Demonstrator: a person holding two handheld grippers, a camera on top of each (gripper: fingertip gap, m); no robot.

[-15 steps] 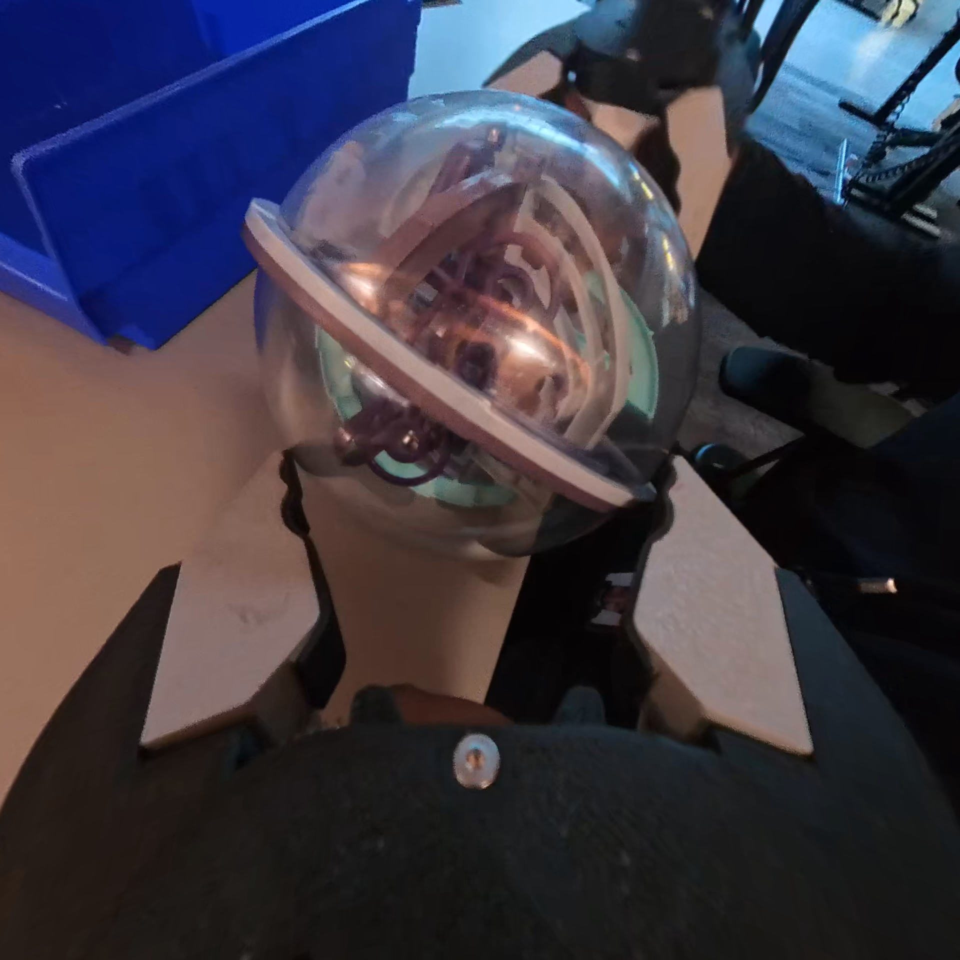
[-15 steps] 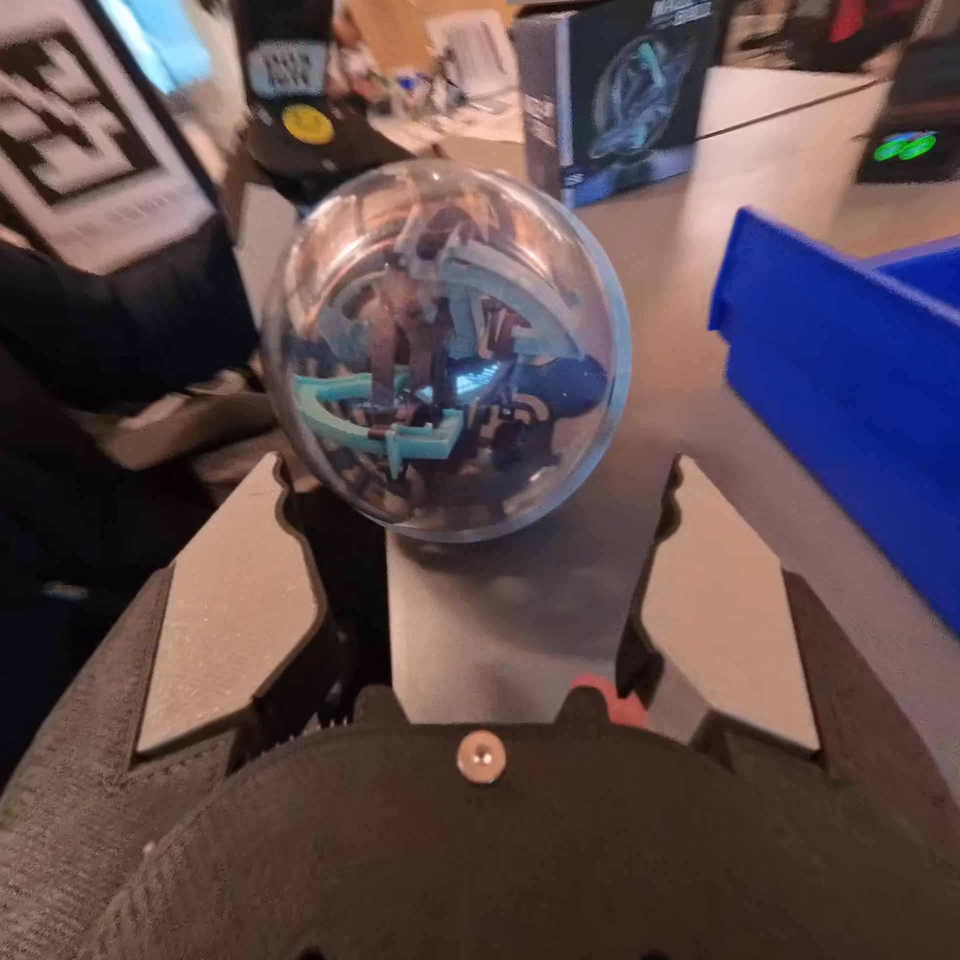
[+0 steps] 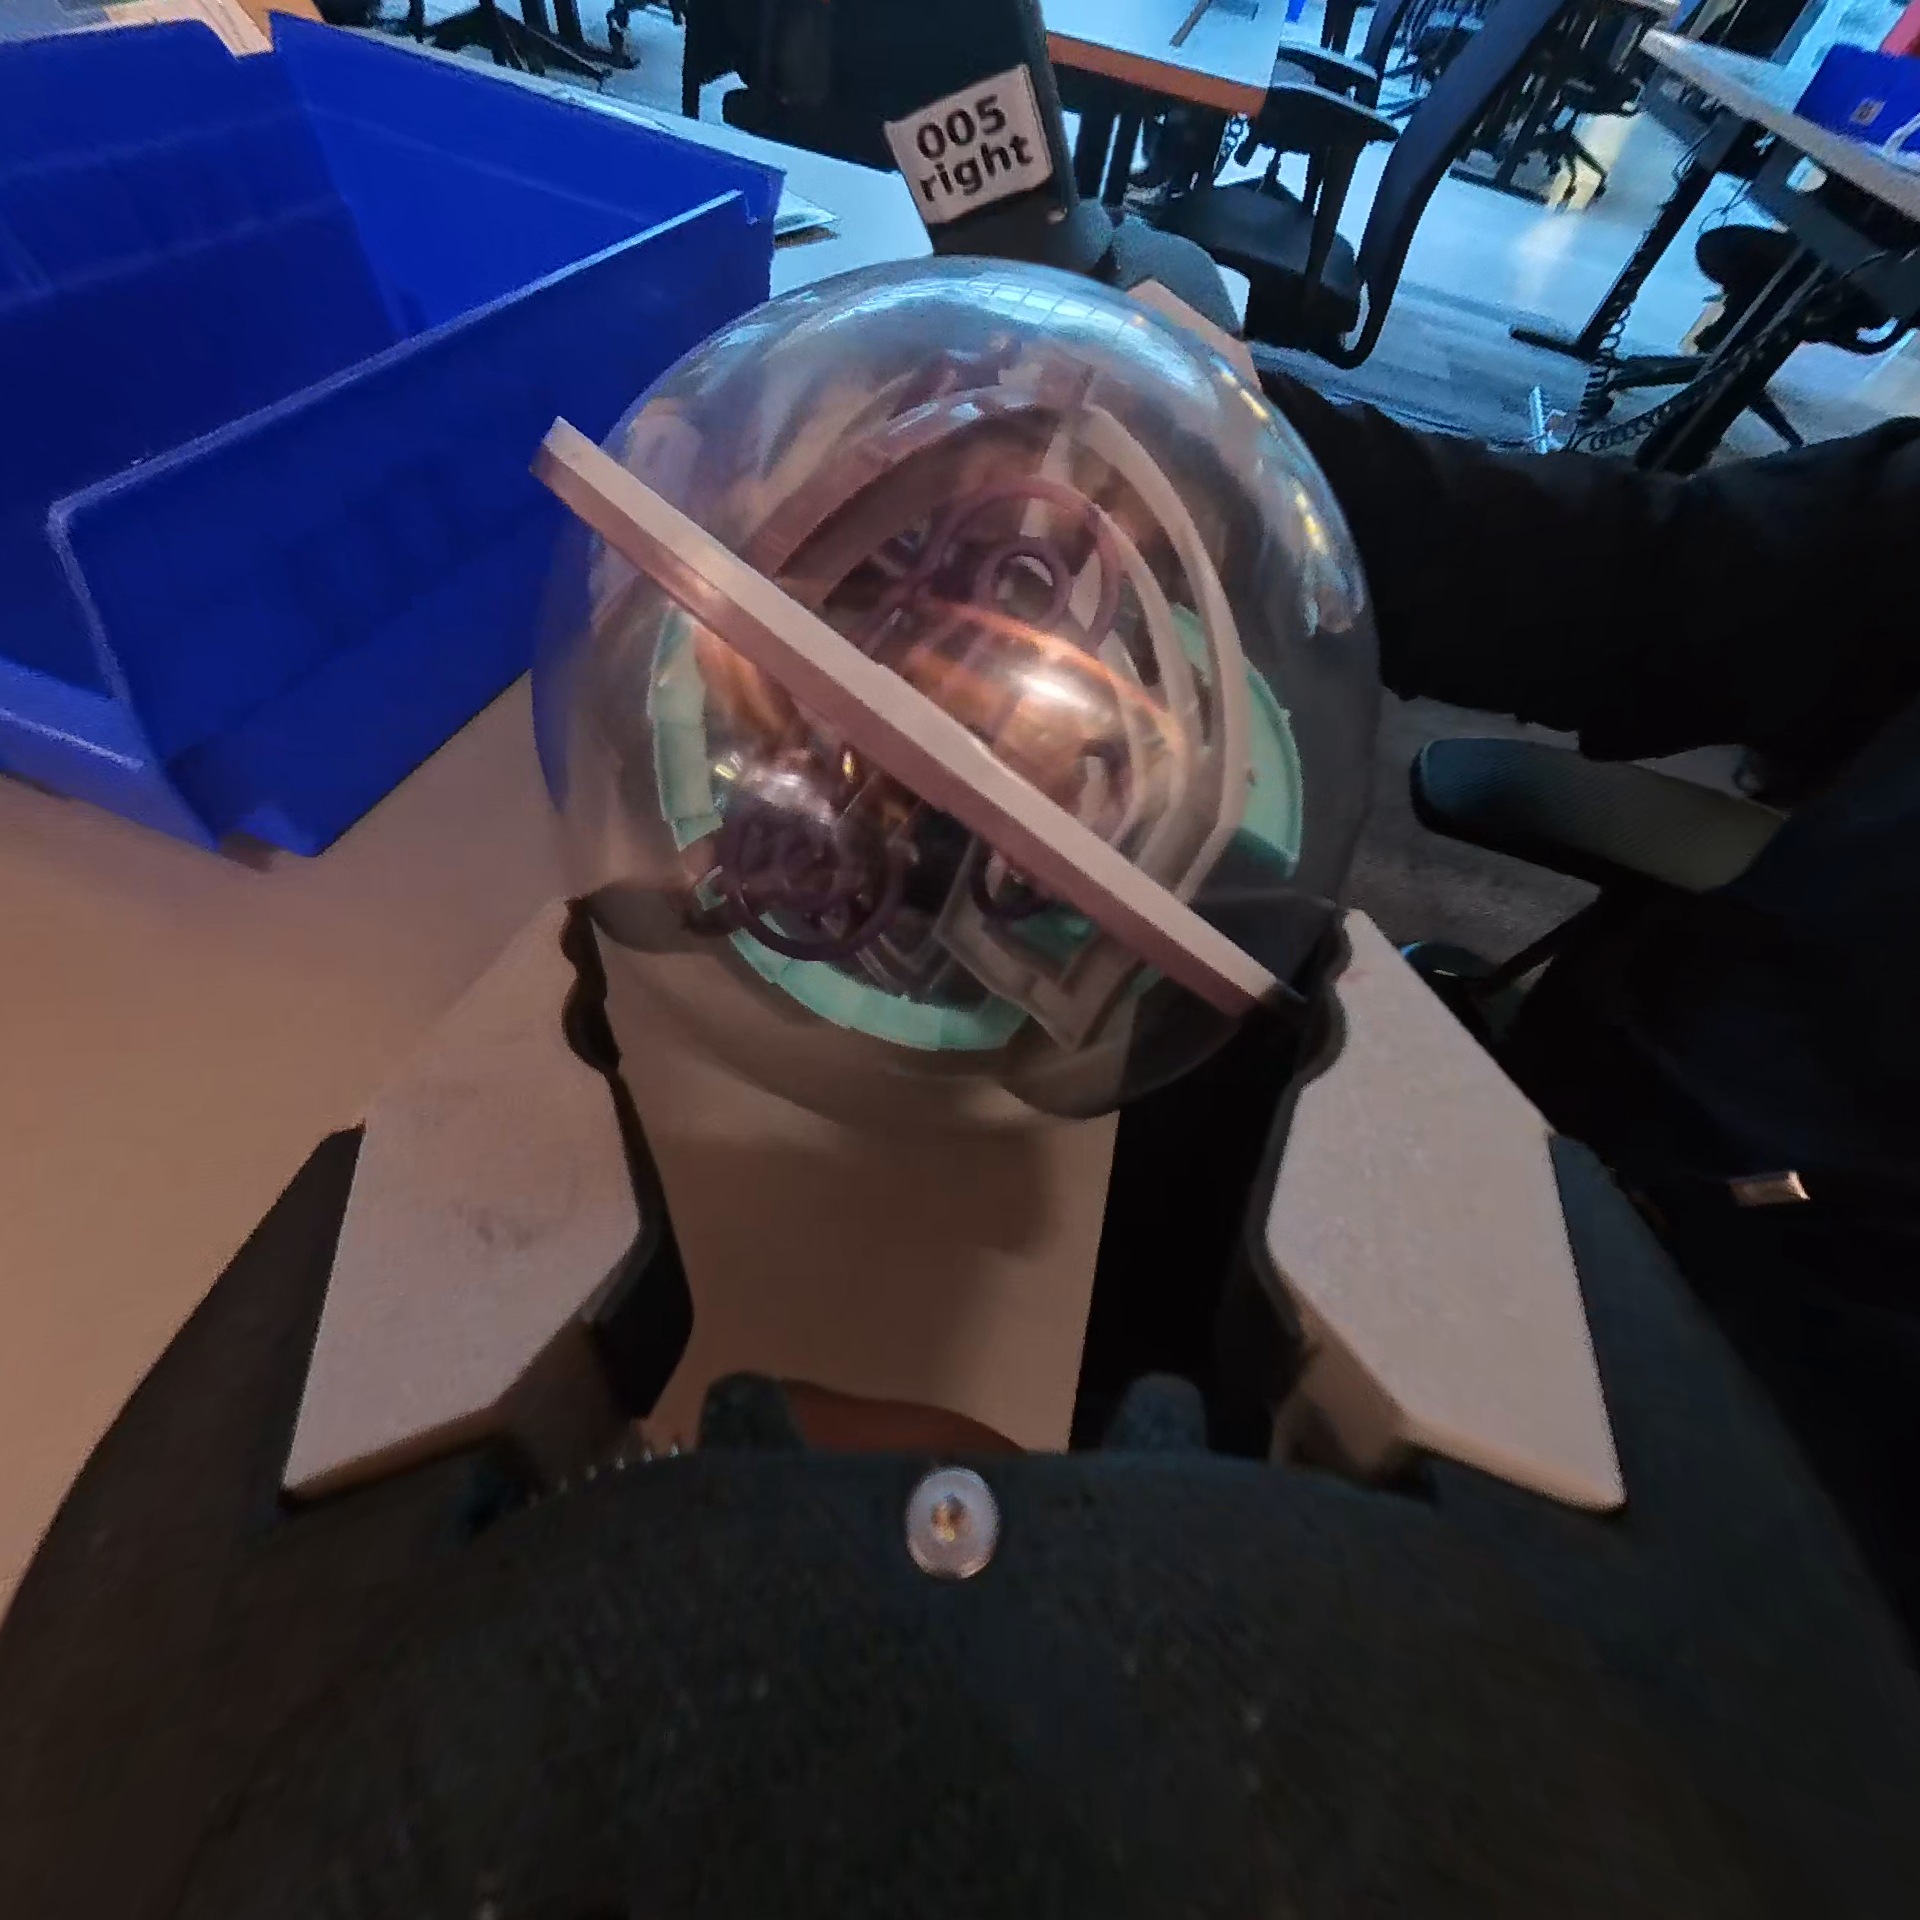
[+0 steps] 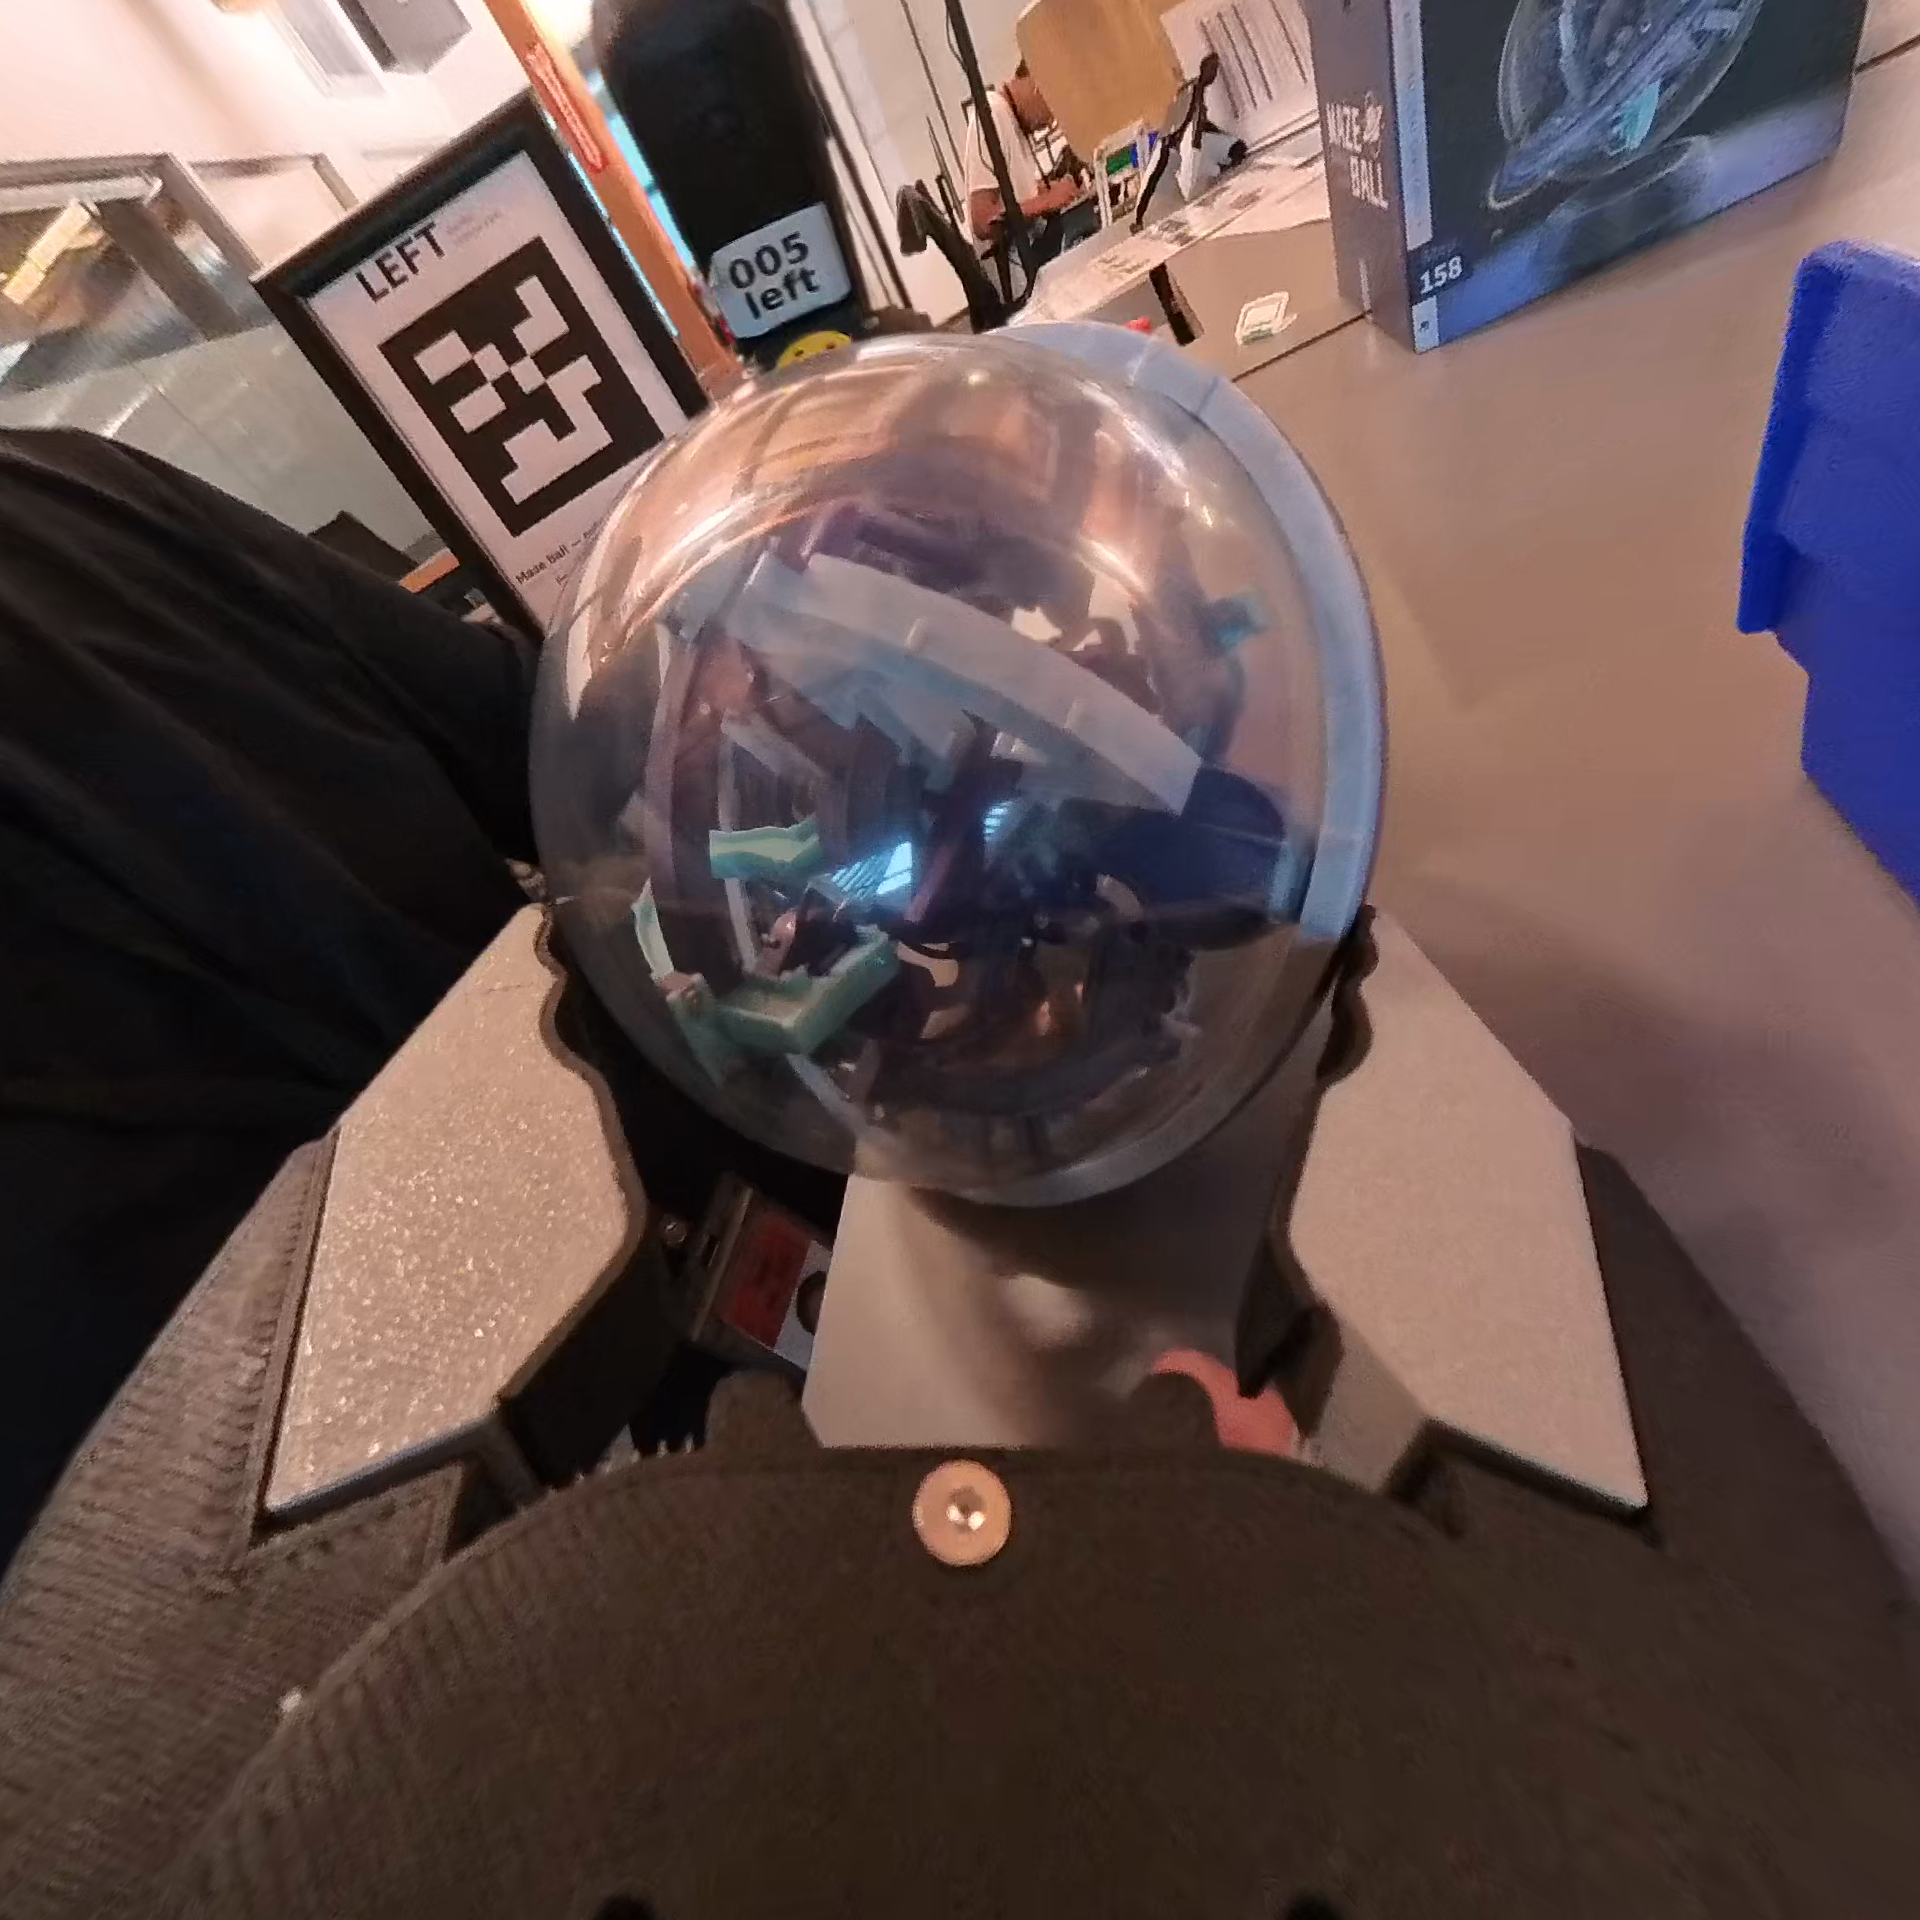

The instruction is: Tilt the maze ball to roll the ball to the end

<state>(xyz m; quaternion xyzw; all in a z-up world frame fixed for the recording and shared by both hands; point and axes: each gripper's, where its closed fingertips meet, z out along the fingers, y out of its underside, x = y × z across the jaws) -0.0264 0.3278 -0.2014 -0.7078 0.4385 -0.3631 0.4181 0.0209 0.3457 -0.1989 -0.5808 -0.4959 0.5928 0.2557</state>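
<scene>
Maze ball (image 3: 956, 686) fills the centre of both wrist views, held between the two grippers from opposite sides and off the worktop (image 3: 156, 1039). The left gripper (image 3: 951, 935) has its spread fingers pressed against the sphere's lower flanks, the pale equator ring running diagonally from upper left to lower right. The right gripper (image 4: 956, 935) likewise clasps the clear shell with wide-set fingers and points level across the worktop. A blue bin (image 3: 312, 468) sits at the upper left of the left view.
</scene>
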